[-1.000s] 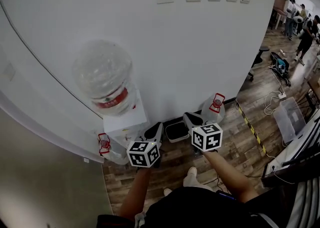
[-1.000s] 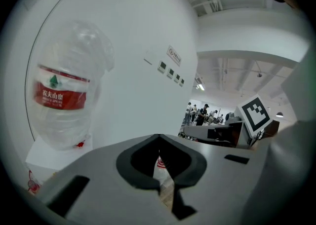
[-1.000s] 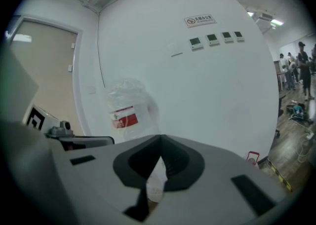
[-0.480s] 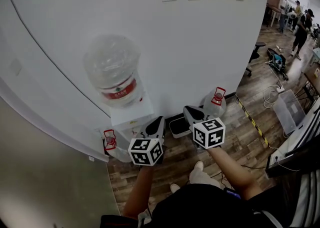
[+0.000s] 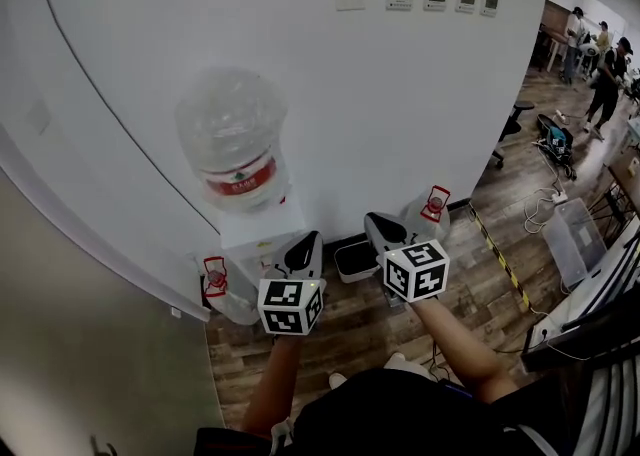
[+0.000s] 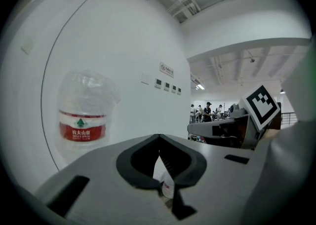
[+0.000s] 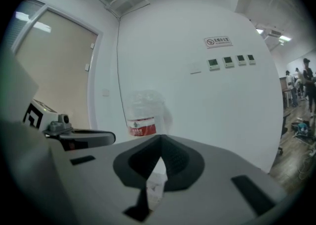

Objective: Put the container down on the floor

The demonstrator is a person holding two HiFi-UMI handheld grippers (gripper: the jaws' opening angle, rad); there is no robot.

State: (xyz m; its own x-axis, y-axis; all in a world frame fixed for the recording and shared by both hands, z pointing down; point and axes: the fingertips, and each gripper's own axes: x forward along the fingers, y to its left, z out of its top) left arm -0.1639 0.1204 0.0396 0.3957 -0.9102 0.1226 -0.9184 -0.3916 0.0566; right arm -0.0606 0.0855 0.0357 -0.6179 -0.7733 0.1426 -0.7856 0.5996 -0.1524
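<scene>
The container is a big clear water bottle [image 5: 232, 149] with a red label, standing upside down on a white dispenser [image 5: 262, 234] against the wall. It also shows in the left gripper view as the bottle [image 6: 84, 115] and in the right gripper view as the bottle [image 7: 143, 113]. My left gripper [image 5: 305, 242] is held in front of the dispenser, below the bottle and apart from it, jaws shut on nothing. My right gripper [image 5: 378, 222] is beside it to the right, also shut and empty. In their own views the left gripper [image 6: 158, 136] and the right gripper [image 7: 160, 137] point roughly level at the wall.
A clear bottle with a red cap [image 5: 222, 294] stands on the wood floor left of the dispenser and another bottle [image 5: 425, 214] to its right. A small white bin [image 5: 352, 259] sits at the wall base. Cables, a plastic box [image 5: 570, 234] and people are far right.
Both grippers have risen a little and come closer to the dispenser. Their jaws stay shut. The bottle has not moved on the dispenser.
</scene>
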